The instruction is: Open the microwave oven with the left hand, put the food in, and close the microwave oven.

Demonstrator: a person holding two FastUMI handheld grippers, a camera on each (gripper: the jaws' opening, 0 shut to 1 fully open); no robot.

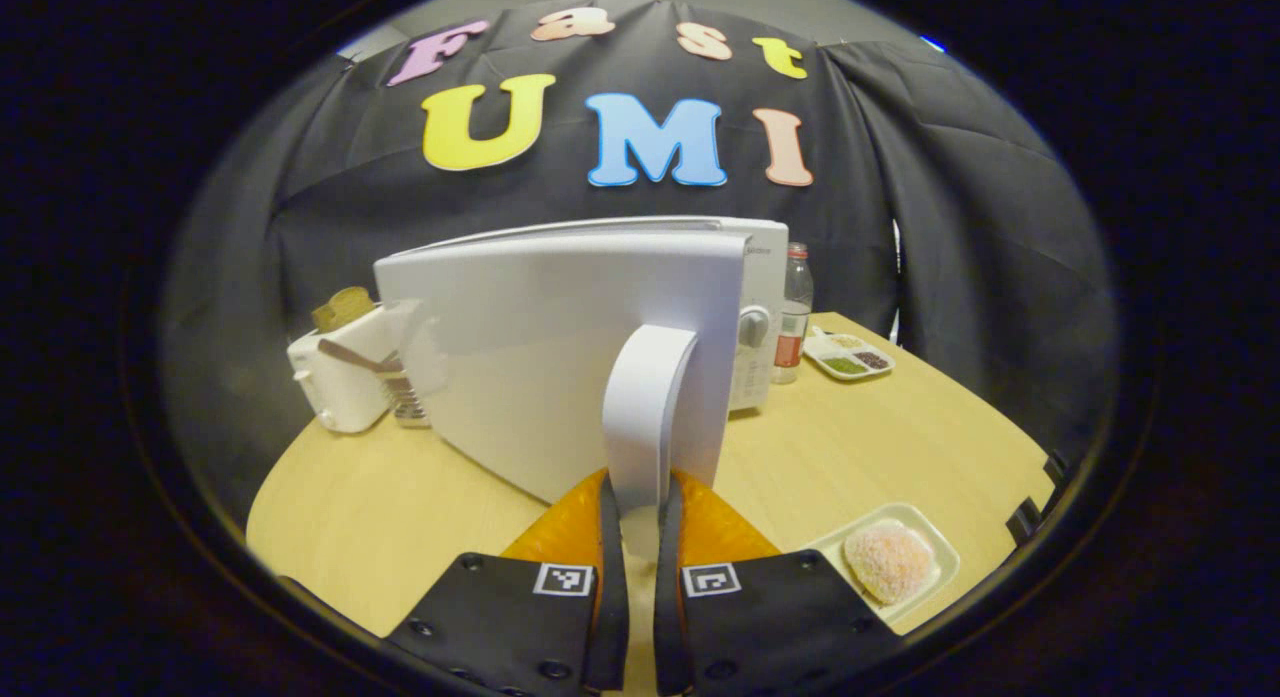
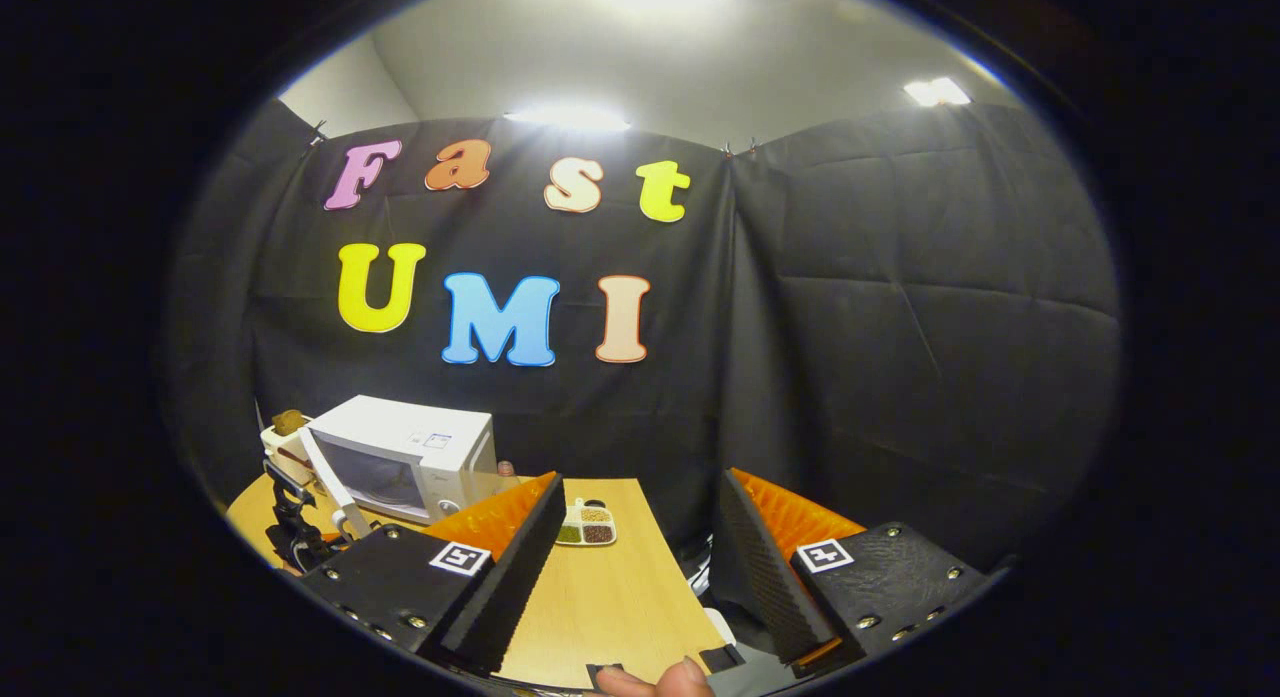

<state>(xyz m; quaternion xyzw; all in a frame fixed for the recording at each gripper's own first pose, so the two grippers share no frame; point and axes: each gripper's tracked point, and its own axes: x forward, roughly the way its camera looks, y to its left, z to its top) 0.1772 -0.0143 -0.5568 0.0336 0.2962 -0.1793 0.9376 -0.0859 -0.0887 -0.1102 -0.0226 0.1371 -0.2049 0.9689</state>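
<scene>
Left gripper view: the left gripper (image 1: 640, 537) is seen closed narrowly, both fingers pressed on the white, arched plastic door handle (image 1: 648, 417) that rises straight ahead of the fingertips. The broad white microwave door (image 1: 540, 347) is swung partly out toward the gripper, and the white box-shaped microwave oven (image 1: 755, 307) with its round control knob (image 1: 752, 325) is glimpsed behind the door's far edge. The door is judged rigid and hinged, of moderate weight, moving along an arc; the smooth handle is judged somewhat slippery, so a grip across its middle, as now held, is taken as the soundest hold. To the lower right of the fingers, on the pale wooden table (image 1: 880, 447), lies the food: a round pinkish crumb-coated cake (image 1: 888, 559) on a small white rectangular tray (image 1: 930, 587). The cake is judged soft, light and crumbly; the stiff tray rim is therefore the better place for a hold. Farther off to the right stand a clear plastic bottle (image 1: 796, 312) and a white divided dish of seeds (image 1: 850, 357); to the left stands a white toaster (image 1: 345, 372).

Right gripper view: the right gripper (image 2: 635, 567) is seen spread wide and empty, raised above the table edge, with the microwave oven (image 2: 400, 457) well ahead to its left and its door ajar.
</scene>
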